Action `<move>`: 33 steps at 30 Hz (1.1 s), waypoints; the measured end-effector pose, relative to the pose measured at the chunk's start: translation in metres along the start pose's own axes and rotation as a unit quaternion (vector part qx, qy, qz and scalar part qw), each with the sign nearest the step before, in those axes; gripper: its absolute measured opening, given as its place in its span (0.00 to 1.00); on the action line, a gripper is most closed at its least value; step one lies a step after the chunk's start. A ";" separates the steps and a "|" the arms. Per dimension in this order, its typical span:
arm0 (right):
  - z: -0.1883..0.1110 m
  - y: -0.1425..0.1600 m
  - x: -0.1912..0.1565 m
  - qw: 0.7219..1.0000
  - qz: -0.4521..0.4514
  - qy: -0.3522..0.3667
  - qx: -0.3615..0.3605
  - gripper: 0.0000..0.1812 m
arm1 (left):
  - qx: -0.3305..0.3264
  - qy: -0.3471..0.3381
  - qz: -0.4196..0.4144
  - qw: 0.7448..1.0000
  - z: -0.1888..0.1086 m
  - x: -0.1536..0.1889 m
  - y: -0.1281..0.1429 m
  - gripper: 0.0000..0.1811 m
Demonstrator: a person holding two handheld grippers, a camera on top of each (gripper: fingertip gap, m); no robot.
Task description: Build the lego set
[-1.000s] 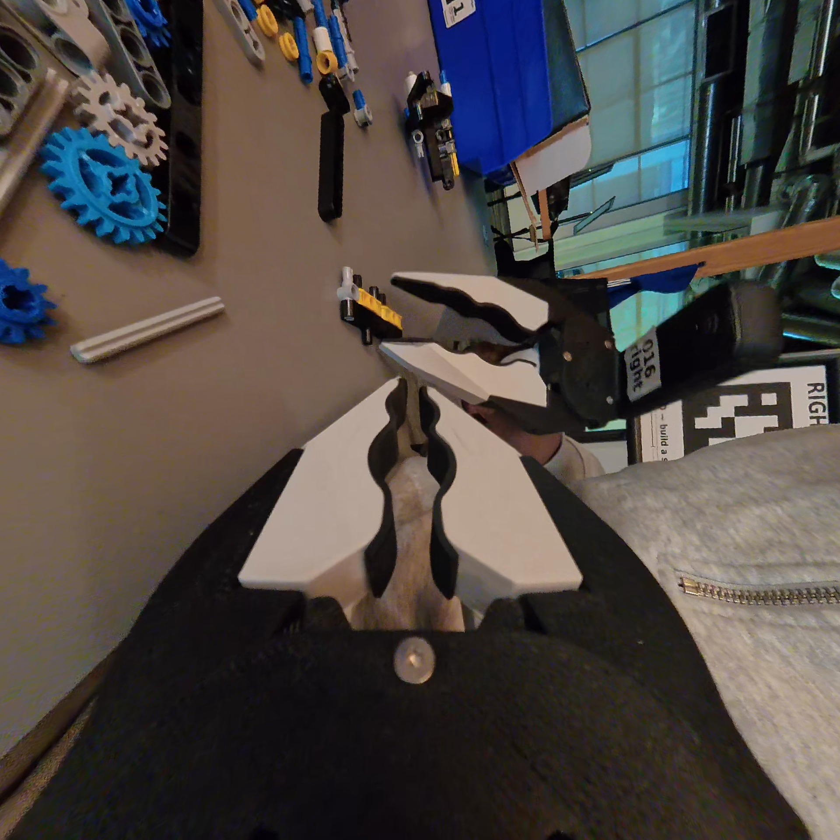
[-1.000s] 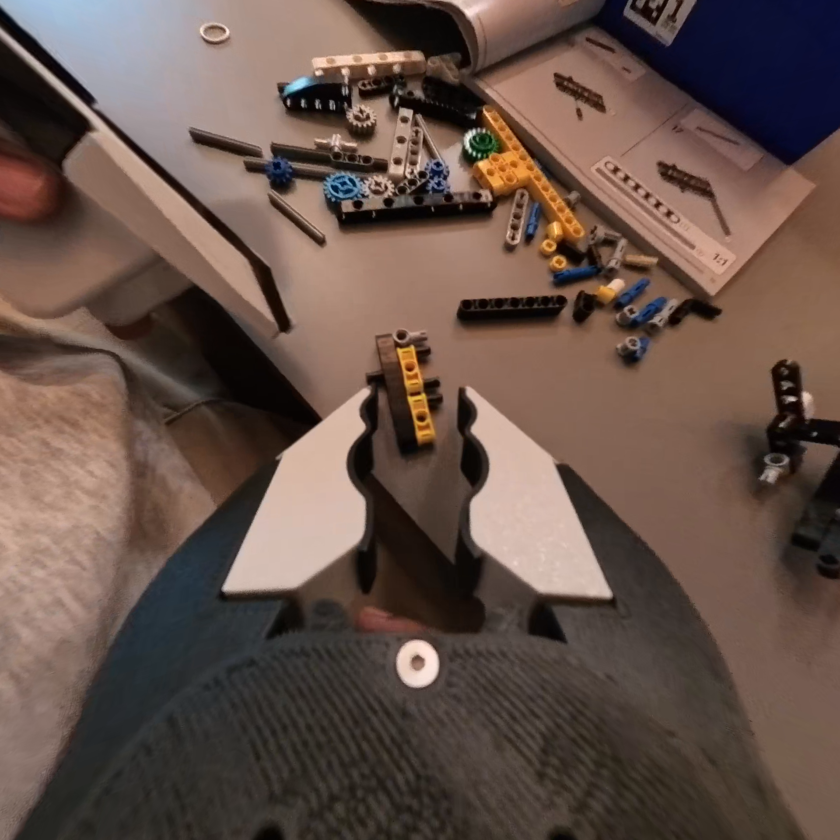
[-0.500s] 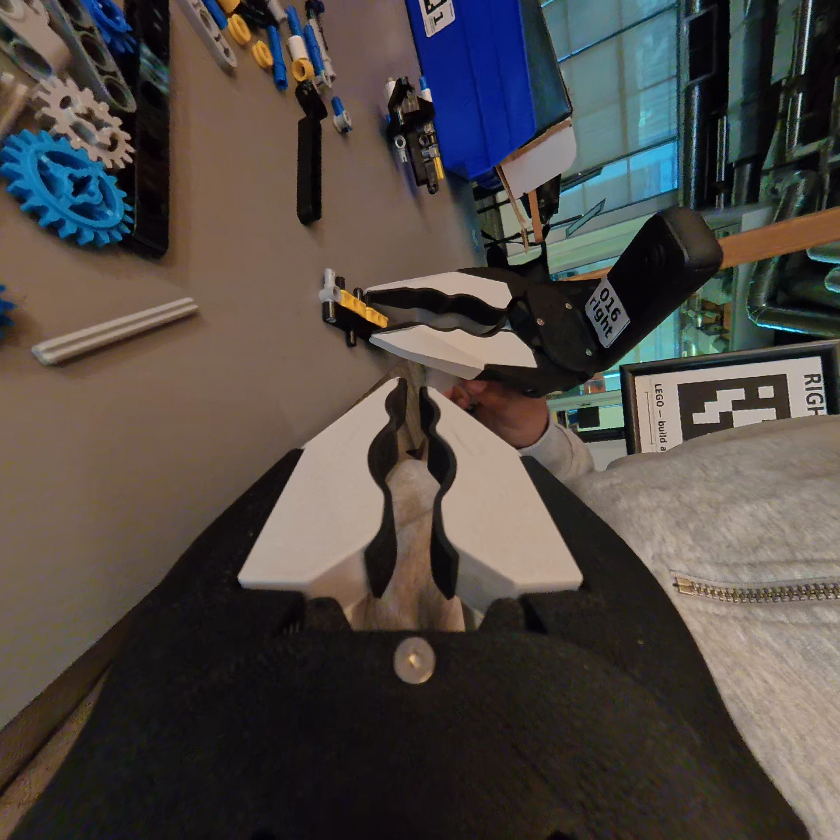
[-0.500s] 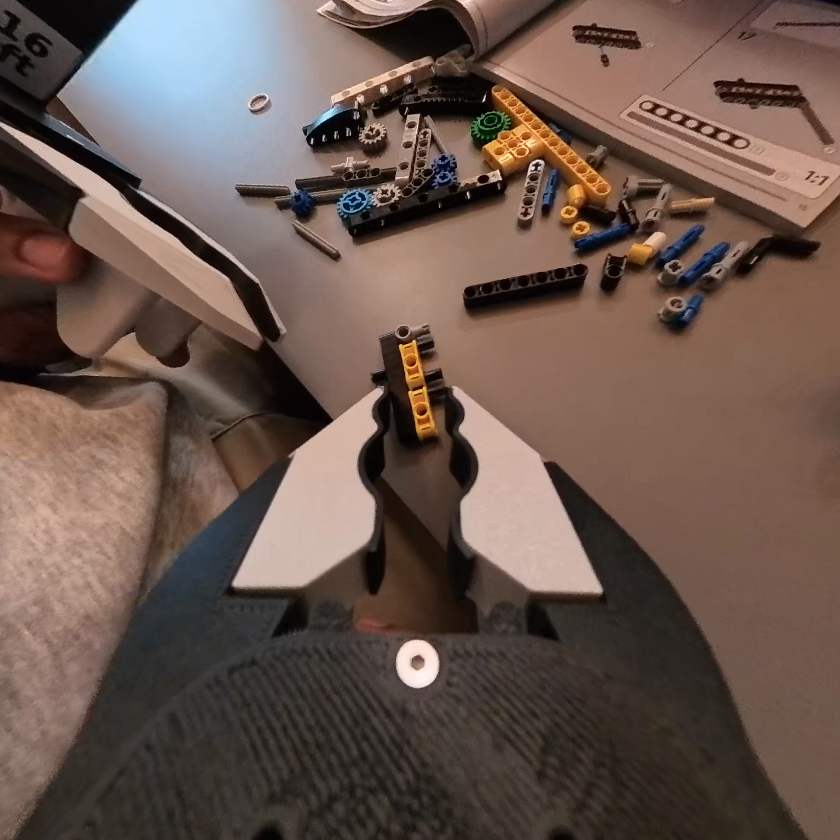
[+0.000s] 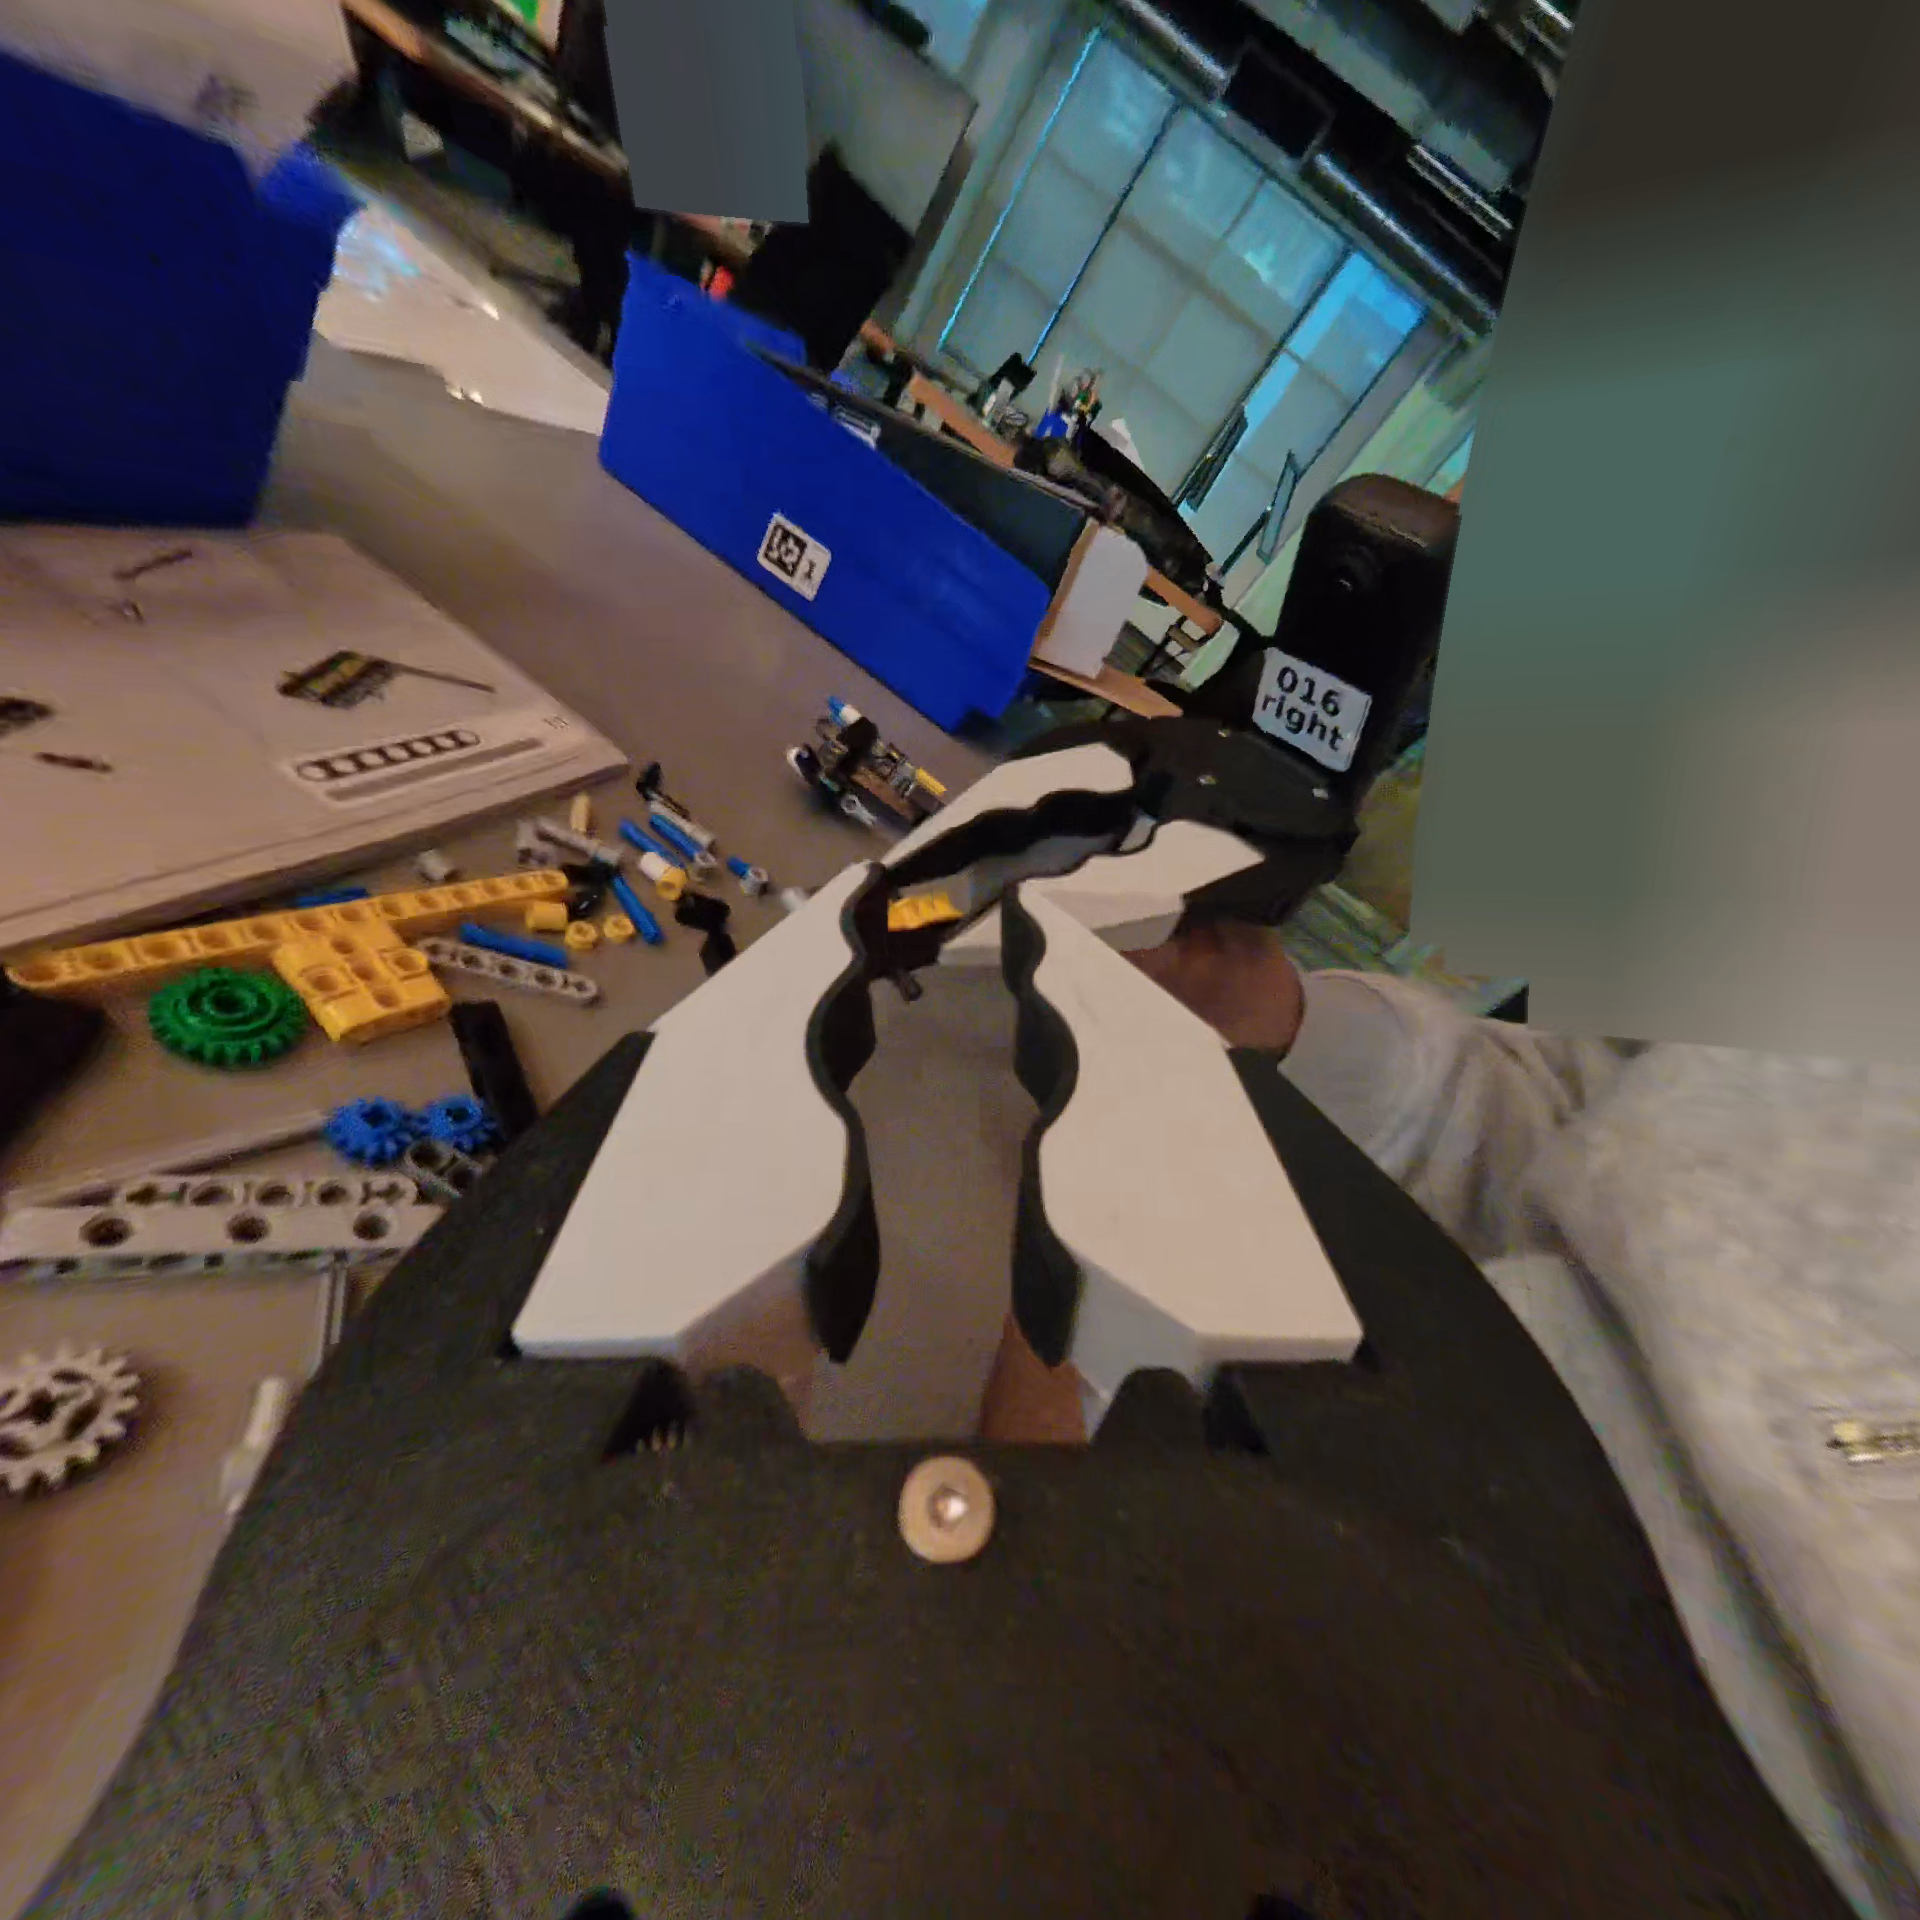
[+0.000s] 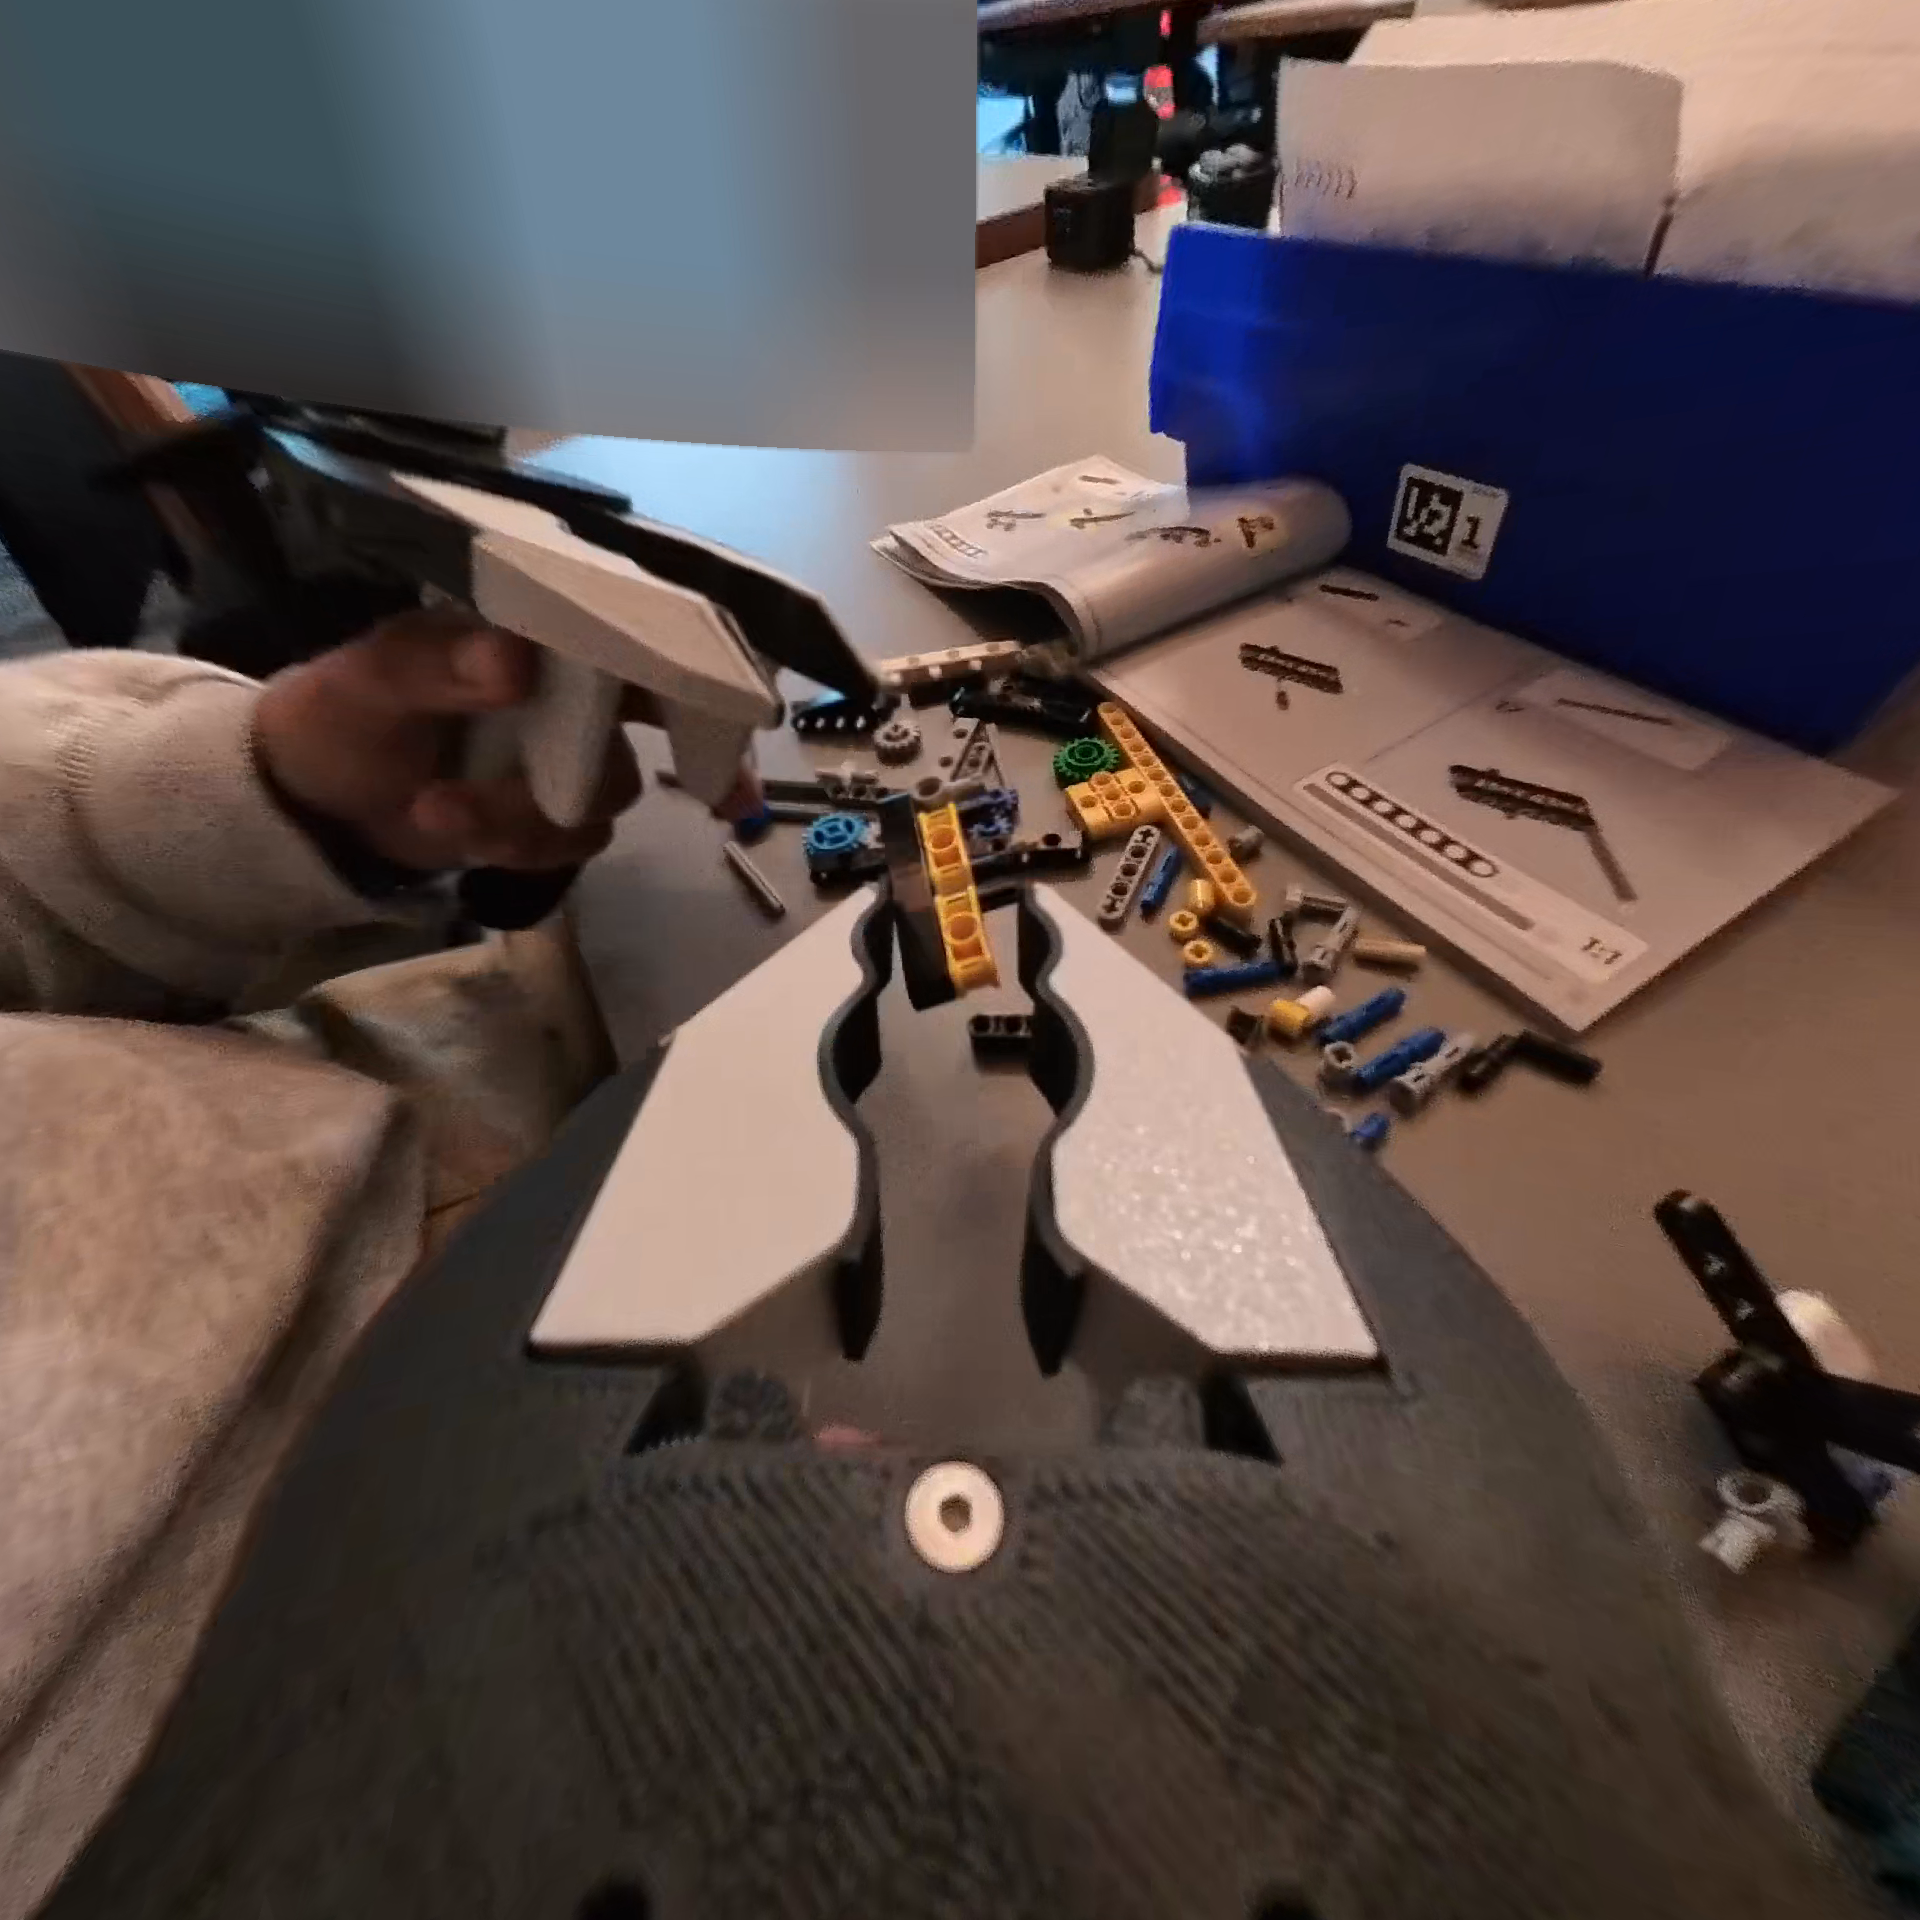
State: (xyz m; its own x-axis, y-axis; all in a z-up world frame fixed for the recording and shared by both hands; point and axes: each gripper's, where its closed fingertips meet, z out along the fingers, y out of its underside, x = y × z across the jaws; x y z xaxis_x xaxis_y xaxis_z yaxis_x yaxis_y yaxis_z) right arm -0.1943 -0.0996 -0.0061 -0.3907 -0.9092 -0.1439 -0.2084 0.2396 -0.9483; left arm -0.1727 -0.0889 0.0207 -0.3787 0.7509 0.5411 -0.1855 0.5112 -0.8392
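My right gripper [image 6: 954,906] is shut on a small black-and-yellow lego assembly [image 6: 948,902] and holds it above the grey table. In the left wrist view the right gripper [image 5: 914,894] comes in from the right, and the assembly's yellow end [image 5: 923,912] sits just at my left gripper's fingertips. My left gripper [image 5: 940,902] is open and empty. I cannot tell whether it touches the assembly. In the right wrist view the left gripper [image 6: 821,675] hovers at upper left, held by a hand in a grey sleeve.
Loose parts lie ahead: a yellow beam cross [image 6: 1143,810], a green gear [image 6: 1084,762], blue pins [image 6: 1382,1049], blue gears [image 5: 405,1127] and a grey beam [image 5: 208,1226]. An open instruction booklet [image 6: 1507,831] and a blue bin [image 6: 1558,416] are behind. A black sub-assembly [image 6: 1766,1382] stands at right. From either gripper's tips it is about 12 centimeters to the green gear [image 6: 1084,762]. Look for it in the left wrist view [image 5: 243,1001] too.
The right gripper closed on the assembly and lifted it off the table toward the left gripper. The left gripper rolled upright, swung to face the parts, and opened.
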 end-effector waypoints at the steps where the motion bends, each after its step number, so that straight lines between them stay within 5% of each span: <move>1: -0.004 -0.002 -0.001 1.000 -0.002 0.001 0.011 0.12 | -0.001 0.001 0.002 1.000 -0.001 0.001 0.005 0.14; 12: -0.005 0.003 -0.003 0.999 0.044 -0.028 -0.003 0.12 | 0.003 -0.019 0.013 1.000 -0.004 -0.002 0.018 0.29; 20: -0.006 0.004 -0.016 0.989 0.116 -0.088 0.023 0.11 | -0.018 -0.015 0.007 1.000 0.002 -0.001 0.024 0.30; 33: -0.002 0.007 -0.019 0.989 0.115 -0.091 0.015 0.11 | -0.022 -0.003 -0.025 0.999 0.002 -0.005 0.024 0.30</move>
State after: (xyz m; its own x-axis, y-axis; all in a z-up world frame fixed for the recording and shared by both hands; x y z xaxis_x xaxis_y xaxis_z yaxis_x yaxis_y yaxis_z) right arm -0.1902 -0.0797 -0.0089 -0.2567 -0.8784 -0.4030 -0.1044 0.4398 -0.8920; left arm -0.1775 -0.0809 -0.0024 -0.3751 0.7219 0.5815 -0.1645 0.5655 -0.8082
